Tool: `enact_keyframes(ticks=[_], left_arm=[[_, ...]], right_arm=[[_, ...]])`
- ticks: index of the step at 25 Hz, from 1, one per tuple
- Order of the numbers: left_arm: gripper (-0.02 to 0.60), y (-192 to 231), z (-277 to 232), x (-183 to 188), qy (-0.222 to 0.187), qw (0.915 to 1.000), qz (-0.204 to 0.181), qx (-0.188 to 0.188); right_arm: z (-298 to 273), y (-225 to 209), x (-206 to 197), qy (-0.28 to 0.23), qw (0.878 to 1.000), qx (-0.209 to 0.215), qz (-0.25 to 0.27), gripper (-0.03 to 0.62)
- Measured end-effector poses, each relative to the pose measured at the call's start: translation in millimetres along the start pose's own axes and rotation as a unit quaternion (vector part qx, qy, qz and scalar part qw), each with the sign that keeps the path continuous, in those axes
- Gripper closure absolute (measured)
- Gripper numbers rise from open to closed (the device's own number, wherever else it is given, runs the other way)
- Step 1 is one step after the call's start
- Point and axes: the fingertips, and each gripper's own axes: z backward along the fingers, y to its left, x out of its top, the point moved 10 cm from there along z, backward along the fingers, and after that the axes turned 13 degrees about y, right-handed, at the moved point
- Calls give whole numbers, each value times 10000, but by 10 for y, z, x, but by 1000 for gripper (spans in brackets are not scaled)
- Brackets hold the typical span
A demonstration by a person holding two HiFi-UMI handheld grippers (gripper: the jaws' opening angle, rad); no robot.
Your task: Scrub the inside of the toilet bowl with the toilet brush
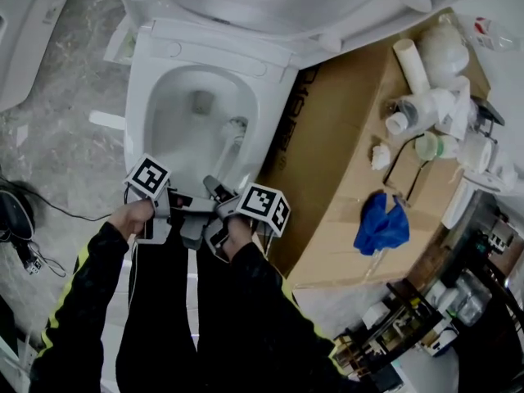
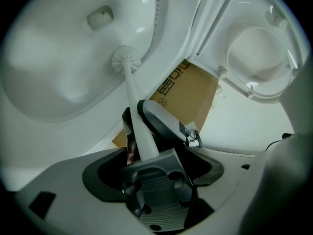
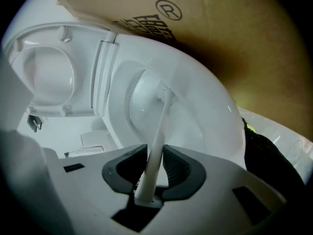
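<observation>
The white toilet bowl (image 1: 141,97) stands open with its seat and lid (image 1: 286,2) raised. A white toilet brush (image 1: 232,131) reaches into the bowl, its head against the right inner wall. My right gripper (image 1: 218,198) is shut on the brush handle (image 3: 159,136), which runs between its jaws (image 3: 155,166) toward the bowl (image 3: 205,111). My left gripper (image 1: 182,210) sits close beside it on the left. In the left gripper view its jaws (image 2: 154,175) stand open around the right gripper's grey ribbed fingertip (image 2: 159,195) and the handle; the brush head (image 2: 124,60) shows beyond.
A large cardboard box (image 1: 344,154) lies tight against the toilet's right side, with a blue cloth (image 1: 381,228) and white pipe fittings (image 1: 426,105) on it. Cables and a dark object (image 1: 16,219) lie on the floor at the left. A cluttered rack (image 1: 442,309) fills the lower right.
</observation>
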Motion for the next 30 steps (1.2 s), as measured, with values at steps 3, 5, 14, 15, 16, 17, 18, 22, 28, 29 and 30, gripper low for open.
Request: enact_keyframes(ticks=[3,5,14,15,16,17,18,22,28,29,30], left_arm=[[219,30,-32,-138,34,9997,241,-64],[218,48,-45,-215,39,9993,359,-60],[218,57,-93,-569,8,9960,878,148],[219,56,-97,-608,-14,9957,912,180],[219,59,-104,-655,-33,9952,960,189],[219,65,-112,-708,-48,9946,1019,181],[219,73,-118,-763,-61,9939,1085,176],[219,110,-127,-948,-92,9907,1319,316],[219,131,-86,-1110,-267,9880,1446,466],[218,139,-74,-1135,-298,9876,1445,527],[219,141,-67,-1162,-334,9872,1449,580]], right_arm=[[14,-68,-126,80,9999,-44,-144,494],[22,-104,-196,153,9996,-71,-230,494],[63,-267,-535,405,9959,-16,-807,494],[64,-284,-570,439,9954,-1,-848,494],[65,-306,-612,482,9949,7,-891,494],[65,-328,-659,535,9942,12,-934,494],[64,-349,-707,597,9934,21,-977,494],[34,-456,-882,810,9894,174,-1191,494],[-41,-512,-1024,1073,9845,296,-1356,493],[-56,-524,-1046,1132,9832,326,-1391,494],[-69,-533,-1067,1194,9819,359,-1424,493]])
